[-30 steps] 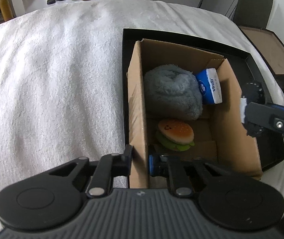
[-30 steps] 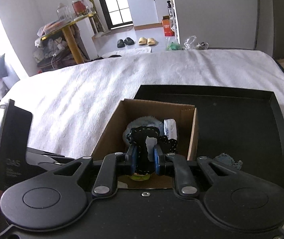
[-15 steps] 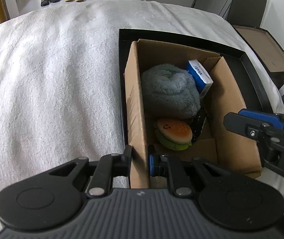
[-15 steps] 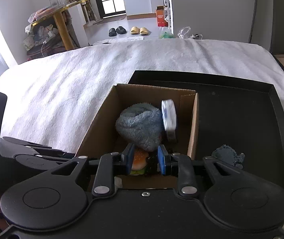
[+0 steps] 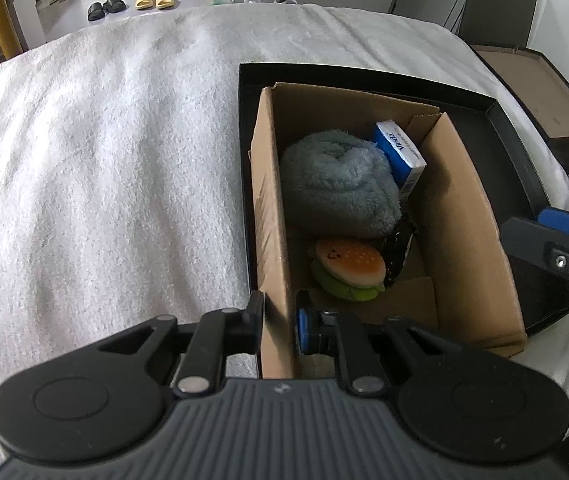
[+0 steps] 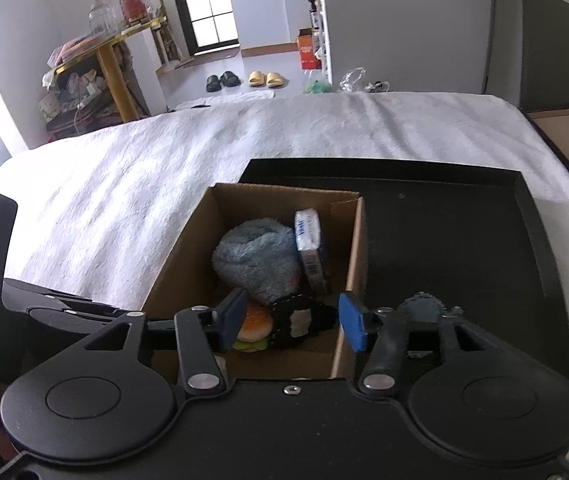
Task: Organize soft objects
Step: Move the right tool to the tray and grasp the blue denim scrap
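Observation:
A cardboard box [image 5: 464,216] [image 6: 354,240] sits on a black tray [image 5: 524,168] [image 6: 464,232]. Inside lie a grey-blue fluffy plush [image 5: 336,184] [image 6: 256,260], a burger plush [image 5: 350,270] [image 6: 254,330], a blue tissue pack [image 5: 398,152] [image 6: 308,236] and a black-and-white soft piece [image 5: 398,248] [image 6: 298,320]. My left gripper [image 5: 280,320] is shut on the box's left wall at its near corner. My right gripper [image 6: 292,320] is open and empty above the box's near end, just above the black-and-white piece; it also shows in the left wrist view [image 5: 556,240].
The tray lies on a white textured cover [image 5: 104,160]. A small grey-blue soft item [image 6: 424,306] lies on the tray right of the box. A second box [image 5: 540,92] stands beyond the tray at the far right. A yellow-legged table [image 6: 108,64] stands farther back.
My right gripper held the black-and-white piece over the box, lowered it in, then opened and let it go. The piece now lies beside the burger. The left gripper kept its hold.

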The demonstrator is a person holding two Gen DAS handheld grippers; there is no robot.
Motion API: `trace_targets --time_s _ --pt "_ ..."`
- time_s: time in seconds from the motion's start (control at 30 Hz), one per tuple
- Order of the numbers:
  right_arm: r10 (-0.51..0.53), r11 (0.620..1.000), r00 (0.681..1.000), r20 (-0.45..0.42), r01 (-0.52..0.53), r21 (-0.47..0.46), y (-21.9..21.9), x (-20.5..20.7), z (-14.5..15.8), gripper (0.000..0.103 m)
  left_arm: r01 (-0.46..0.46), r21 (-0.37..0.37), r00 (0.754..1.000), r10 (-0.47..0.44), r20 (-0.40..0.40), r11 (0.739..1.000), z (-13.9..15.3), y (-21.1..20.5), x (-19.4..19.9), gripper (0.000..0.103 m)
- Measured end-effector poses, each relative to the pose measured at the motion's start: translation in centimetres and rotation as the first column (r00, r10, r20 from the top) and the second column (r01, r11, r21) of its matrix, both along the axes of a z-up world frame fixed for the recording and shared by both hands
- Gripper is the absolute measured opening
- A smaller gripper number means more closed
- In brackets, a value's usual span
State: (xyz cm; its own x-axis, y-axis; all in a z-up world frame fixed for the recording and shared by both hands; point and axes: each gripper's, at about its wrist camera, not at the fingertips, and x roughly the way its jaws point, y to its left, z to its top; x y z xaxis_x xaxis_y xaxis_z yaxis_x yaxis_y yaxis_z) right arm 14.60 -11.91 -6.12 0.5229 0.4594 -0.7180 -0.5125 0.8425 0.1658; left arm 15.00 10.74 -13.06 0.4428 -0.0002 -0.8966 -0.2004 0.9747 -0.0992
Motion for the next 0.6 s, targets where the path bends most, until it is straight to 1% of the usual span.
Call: trace_targets --time_s 0.13,0.2,0.3,0.43,0.53,0.6 --pt "-0.024 1.0 1.0 0.004 0.024 0.005 -1.1 0.4 -0.1 0.057 -0.005 0.019 1.0 0.005 -0.006 1.0 0.0 -0.4 0.4 0.016" --pt "-0.034 0.999 0.999 0.001 0.034 0.002 -1.6 0.6 -0.3 0.058 -0.006 0.03 1.0 0.006 -0.008 1.0 0.0 -0.5 0.6 0.019" --pt "-0.044 0.999 0.999 0.003 0.045 -0.001 -2.3 0.9 -0.5 0.061 -0.003 0.042 1.0 0.003 -0.017 0.999 0.0 -0.9 0.8 0.019" --pt "-0.062 0.998 0.998 -0.005 0.062 0.009 -3.3 1.4 -1.0 0.061 0.005 0.073 0.999 -0.002 -0.037 0.997 -0.1 -1.6 1.1 0.024" --pt "-0.07 0.997 0.997 -0.015 0.07 0.009 -4.0 1.8 -1.5 0.061 0.007 0.076 0.999 -0.003 -0.043 0.997 -0.1 -1.9 1.4 0.035" --pt "-0.077 0.997 0.997 -0.02 0.078 0.009 -4.5 2.2 -2.0 0.061 0.001 0.09 0.999 0.003 -0.051 0.996 -0.2 -2.1 1.7 0.048"
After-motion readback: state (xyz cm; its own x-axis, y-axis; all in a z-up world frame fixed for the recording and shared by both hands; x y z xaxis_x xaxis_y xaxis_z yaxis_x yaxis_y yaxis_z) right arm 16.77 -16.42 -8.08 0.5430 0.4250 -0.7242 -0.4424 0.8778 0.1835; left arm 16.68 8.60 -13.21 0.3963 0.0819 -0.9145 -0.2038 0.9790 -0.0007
